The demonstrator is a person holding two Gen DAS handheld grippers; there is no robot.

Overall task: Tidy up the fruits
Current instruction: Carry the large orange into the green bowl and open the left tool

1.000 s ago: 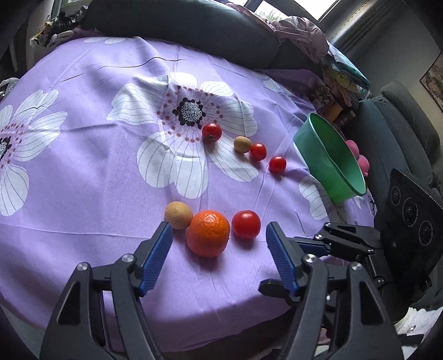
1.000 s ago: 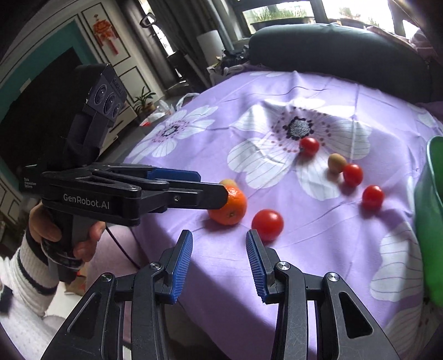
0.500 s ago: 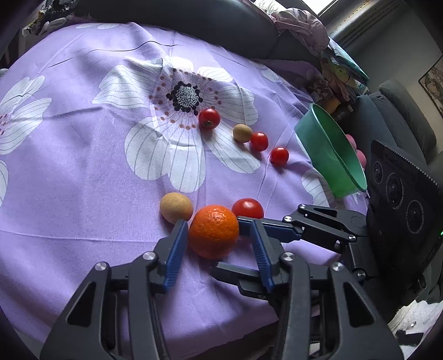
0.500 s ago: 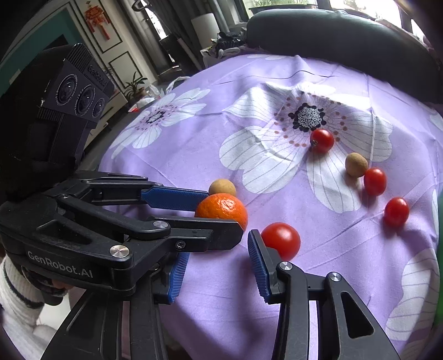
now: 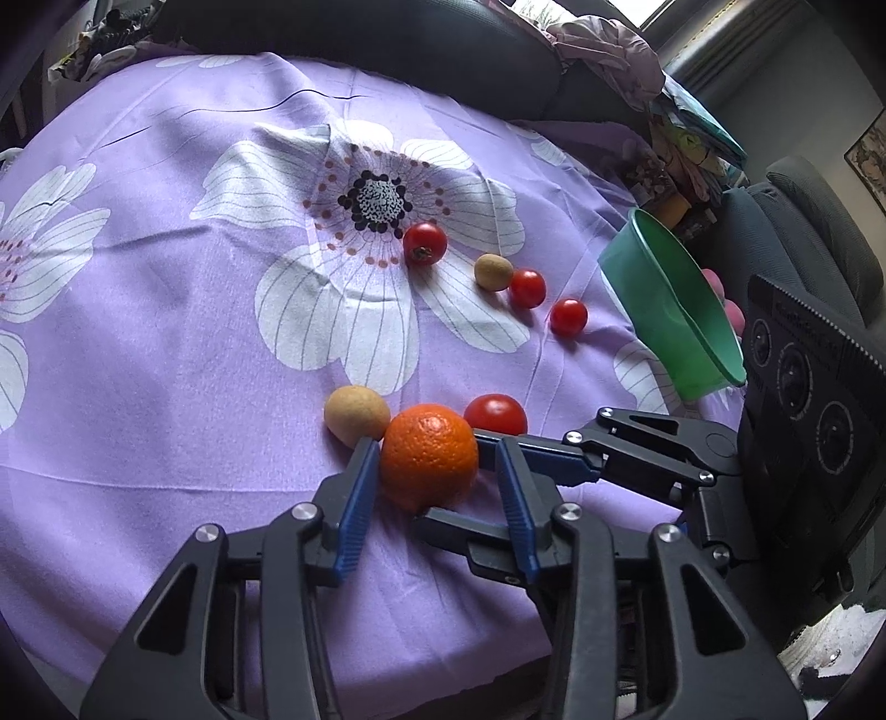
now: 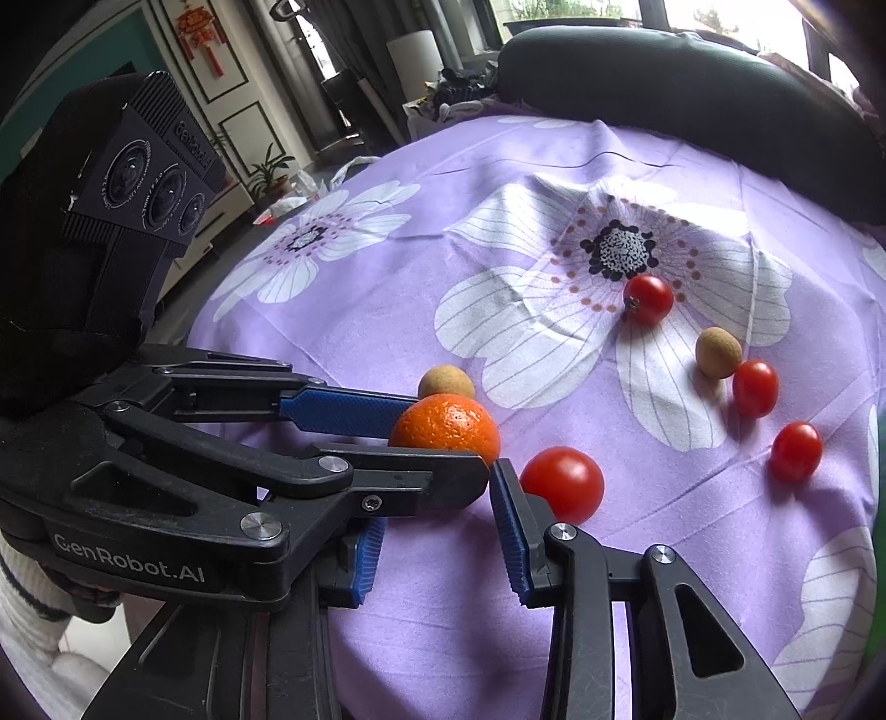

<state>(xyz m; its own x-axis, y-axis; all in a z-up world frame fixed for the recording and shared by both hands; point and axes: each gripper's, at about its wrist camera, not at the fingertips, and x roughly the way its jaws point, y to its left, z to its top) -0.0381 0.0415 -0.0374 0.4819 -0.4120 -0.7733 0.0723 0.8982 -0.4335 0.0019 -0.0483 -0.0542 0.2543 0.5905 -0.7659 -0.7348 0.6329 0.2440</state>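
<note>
An orange [image 5: 429, 454] sits near the front edge of the purple flowered cloth [image 5: 166, 332]. My left gripper [image 5: 434, 468] has closed around the orange, a blue pad on each side; in the right wrist view [image 6: 443, 429] the pads touch it. A tan fruit [image 5: 356, 415] lies at its left and a red tomato [image 5: 495, 414] behind right. My right gripper [image 6: 437, 520] is open and empty, crossing under the left one beside the tomato [image 6: 562, 484]. Farther back lie a tomato [image 5: 425, 242], a tan fruit [image 5: 493, 271] and two small tomatoes [image 5: 527, 288] [image 5: 568, 317].
A green bowl [image 5: 673, 315] stands tilted at the cloth's right edge, with pink things behind it. A dark sofa back [image 5: 354, 33] runs along the far side. A grey armchair [image 5: 819, 232] is at the right.
My left gripper moved forward and closed from wide open onto the orange. My right gripper slid in under it, next to the near tomato.
</note>
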